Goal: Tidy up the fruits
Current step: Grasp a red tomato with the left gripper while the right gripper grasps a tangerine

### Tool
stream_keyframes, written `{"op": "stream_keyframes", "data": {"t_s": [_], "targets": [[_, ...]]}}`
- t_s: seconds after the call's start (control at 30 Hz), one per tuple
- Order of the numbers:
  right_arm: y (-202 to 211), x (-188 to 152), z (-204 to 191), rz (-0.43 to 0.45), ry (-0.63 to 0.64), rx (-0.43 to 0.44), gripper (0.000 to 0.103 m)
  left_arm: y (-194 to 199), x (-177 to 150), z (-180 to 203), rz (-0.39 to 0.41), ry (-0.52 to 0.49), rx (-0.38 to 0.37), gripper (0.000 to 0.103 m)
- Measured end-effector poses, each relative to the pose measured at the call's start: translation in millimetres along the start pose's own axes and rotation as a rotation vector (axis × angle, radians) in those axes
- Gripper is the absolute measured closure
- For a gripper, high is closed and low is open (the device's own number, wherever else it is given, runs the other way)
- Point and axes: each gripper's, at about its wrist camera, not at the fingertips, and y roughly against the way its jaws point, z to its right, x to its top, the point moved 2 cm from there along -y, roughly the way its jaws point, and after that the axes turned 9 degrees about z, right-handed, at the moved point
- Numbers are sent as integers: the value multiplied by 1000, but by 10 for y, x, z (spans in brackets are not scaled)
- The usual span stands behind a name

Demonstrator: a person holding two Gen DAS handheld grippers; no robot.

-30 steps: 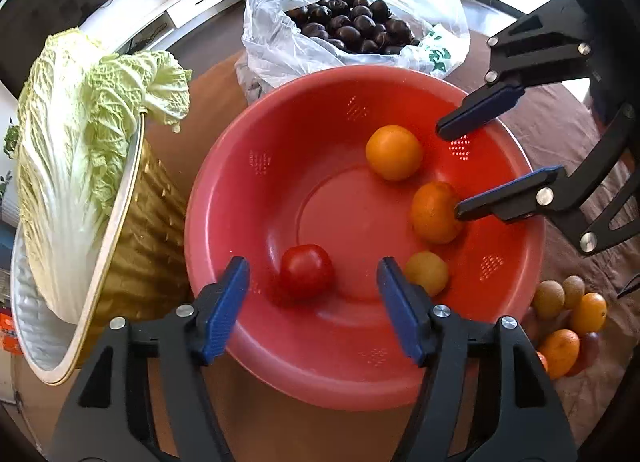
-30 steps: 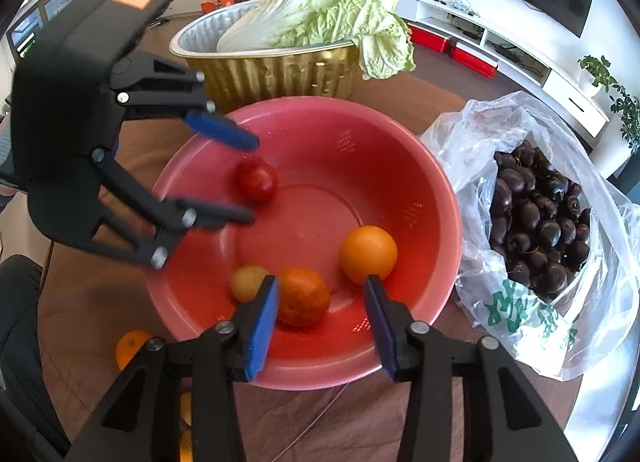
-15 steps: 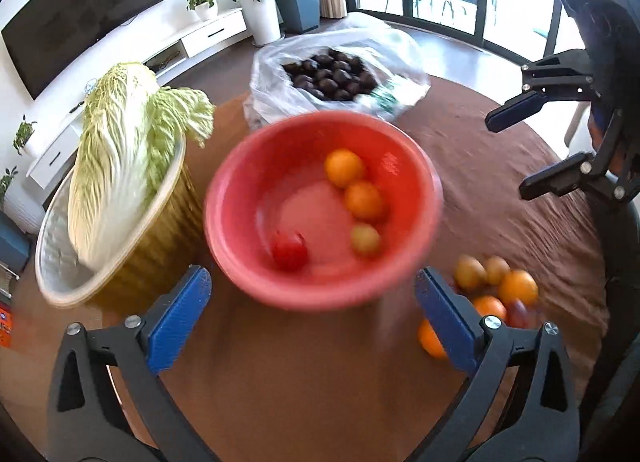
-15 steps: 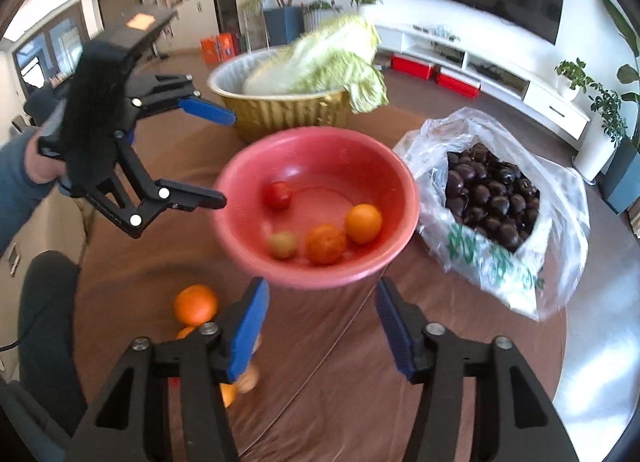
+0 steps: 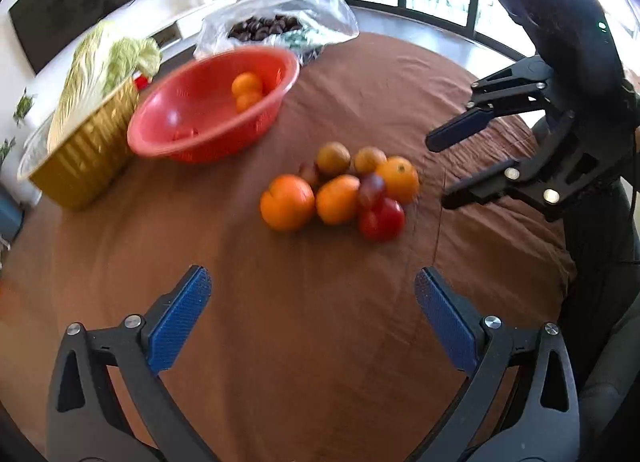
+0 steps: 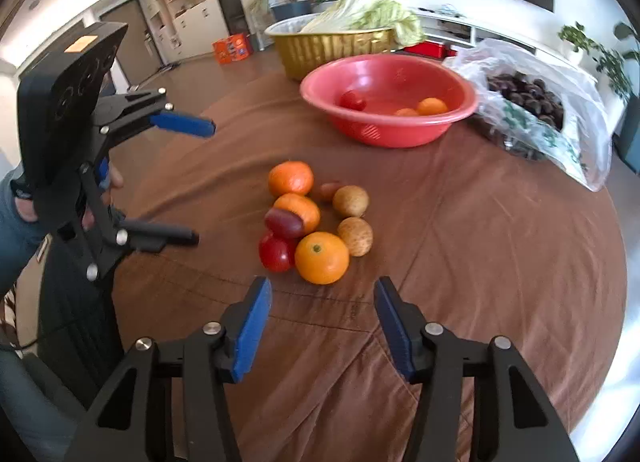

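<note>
Your left gripper [image 5: 312, 314] has its jaws spread wide with nothing between them, hanging above bare brown tablecloth [image 5: 280, 342]. Your right gripper [image 6: 322, 326] is also wide open and holds nothing; its blue pads [image 6: 252, 328] sit just short of the fruit pile [image 6: 316, 218], which lies at 12 o'clock from it. In the left wrist view that pile [image 5: 340, 190] sits at about 1 o'clock: three oranges, two brownish round fruits, a red tomato and a dark reddish fruit, all touching or nearly so. One small reddish fruit behind the oranges is mostly hidden, so you cannot tell what it is.

The red bowl [image 6: 388, 130] stands well apart from the pile, at about 1 o'clock in the right wrist view. Its rim cuts off the contents: a tomato [image 6: 353, 100], one orange [image 6: 432, 106], and a sliver of a second. The left view is motion-blurred there.

Behind the bowl, a gold foil tray [image 6: 336, 48] carries a cabbage [image 6: 368, 8]; at 2 o'clock a plastic bag [image 6: 560, 118] holds dark fruits, too small to identify
</note>
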Motion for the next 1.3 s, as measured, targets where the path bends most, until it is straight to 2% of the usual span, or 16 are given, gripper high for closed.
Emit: {"op": "stream_keyframes", "data": {"t_s": [0.07, 0.27, 0.5, 0.73, 1.0, 1.3], "targets": [[-75, -14, 13, -15, 2, -6, 51, 21, -72, 21, 1, 26, 9, 0], [-187, -18, 80, -11, -15, -4, 54, 70, -119, -112, 7, 92, 27, 0], [-294, 18, 15, -32, 30, 5, 59, 42, -109, -98, -2, 82, 20, 0], [-318, 56, 43, -28, 13, 30, 65, -61, -89, -88, -8, 81, 2, 0], [-277, 19, 35, -37, 13, 50, 66, -239, 40, -55, -6, 88, -18, 0], [-175, -53, 148, -41, -5, 33, 66, -440, 136, 4, -19, 79, -54, 0]]}}
